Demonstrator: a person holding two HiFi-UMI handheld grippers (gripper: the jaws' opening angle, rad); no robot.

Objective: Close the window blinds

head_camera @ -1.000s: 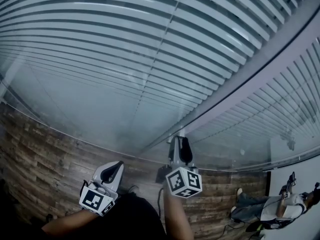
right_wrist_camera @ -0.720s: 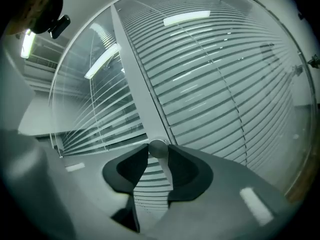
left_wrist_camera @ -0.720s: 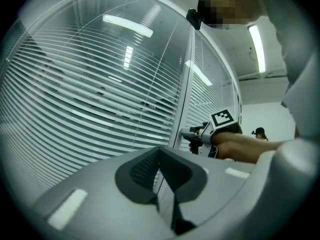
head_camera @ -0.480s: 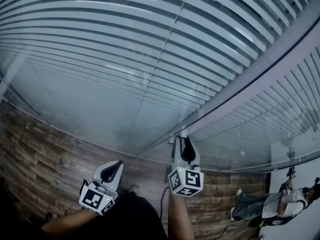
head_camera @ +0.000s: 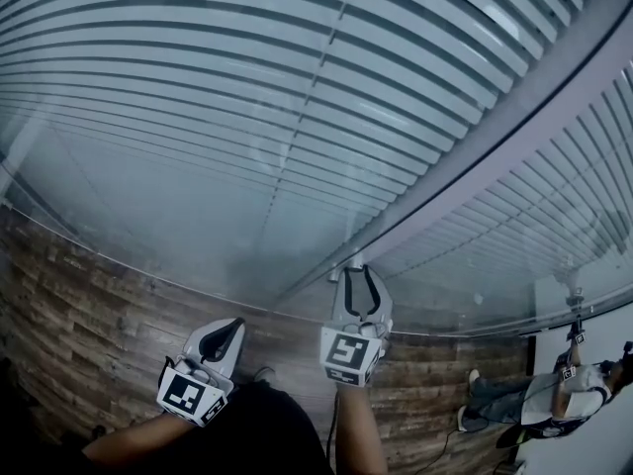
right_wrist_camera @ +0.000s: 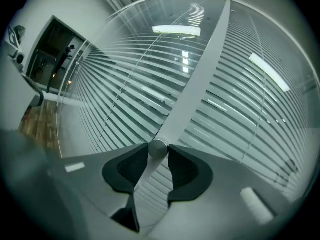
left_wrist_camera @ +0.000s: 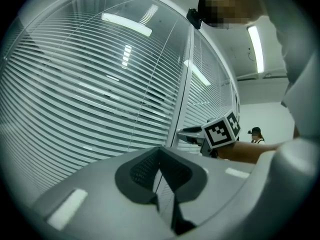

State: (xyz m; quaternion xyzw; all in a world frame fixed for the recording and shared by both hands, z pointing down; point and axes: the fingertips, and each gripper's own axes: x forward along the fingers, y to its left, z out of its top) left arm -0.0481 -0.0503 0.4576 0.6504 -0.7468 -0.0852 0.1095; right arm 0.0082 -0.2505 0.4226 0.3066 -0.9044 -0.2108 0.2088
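White slatted blinds hang behind glass, with gaps between the slats. A grey mullion splits the glass. On the mullion sits a small round metal knob. My right gripper is shut on that knob, a pad pressing each side. In the head view the right gripper reaches to the mullion's lower end. My left gripper hangs lower left, away from the glass, jaws together and holding nothing. The left gripper view shows the left gripper and the right gripper at the frame.
A wood-plank floor lies below the glass wall. A person stands at the far right. Ceiling lights reflect in the glass. An open doorway shows at the left of the right gripper view.
My right gripper has moved slightly up to the mullion, rolled so its cube faces differently, and its jaws have narrowed around the knob. The left gripper has stayed put.
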